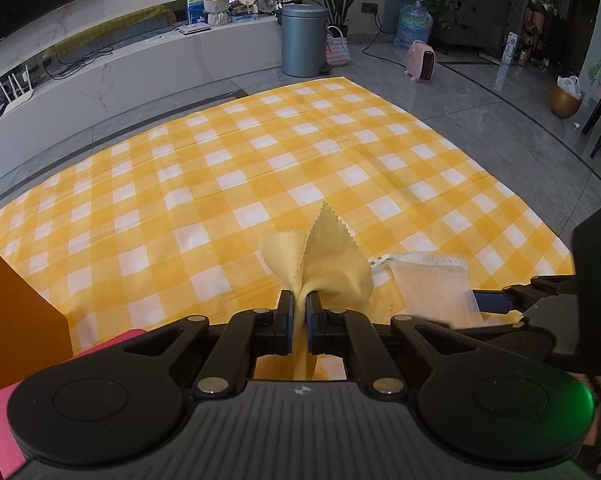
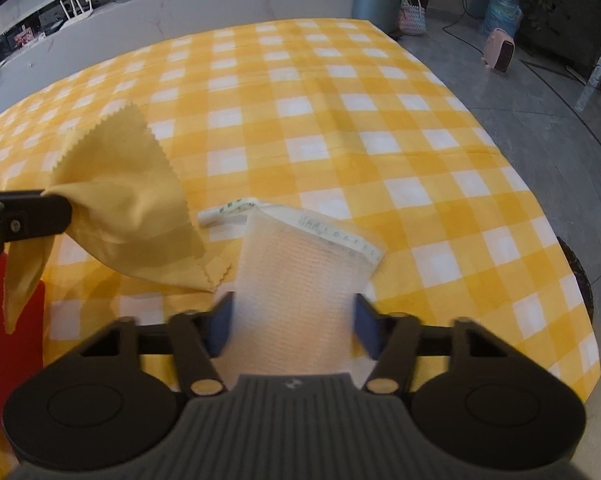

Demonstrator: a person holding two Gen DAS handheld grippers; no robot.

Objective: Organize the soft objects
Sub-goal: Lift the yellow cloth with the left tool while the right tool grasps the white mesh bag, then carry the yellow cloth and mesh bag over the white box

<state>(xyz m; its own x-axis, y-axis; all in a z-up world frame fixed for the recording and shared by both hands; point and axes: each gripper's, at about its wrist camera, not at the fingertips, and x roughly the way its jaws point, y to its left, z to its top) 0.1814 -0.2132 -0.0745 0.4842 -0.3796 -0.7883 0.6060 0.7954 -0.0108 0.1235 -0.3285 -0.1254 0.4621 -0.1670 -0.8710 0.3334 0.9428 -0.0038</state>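
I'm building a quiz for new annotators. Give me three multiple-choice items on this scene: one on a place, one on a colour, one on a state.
1. Where is the white mesh pouch?
A. hanging from a hook
B. between the open fingers of the right hand-held gripper
C. on the floor

2. What colour is the cloth held by the left hand-held gripper?
A. pale yellow
B. blue
C. black

3. How is the left hand-held gripper?
A. wide open
B. out of view
C. shut on the cloth

Answers: 1 B, the pouch lies on the checked tablecloth with a blue pad on either side; 2 A, pale yellow with zigzag edges; 3 C, the pads pinch bunched fabric.
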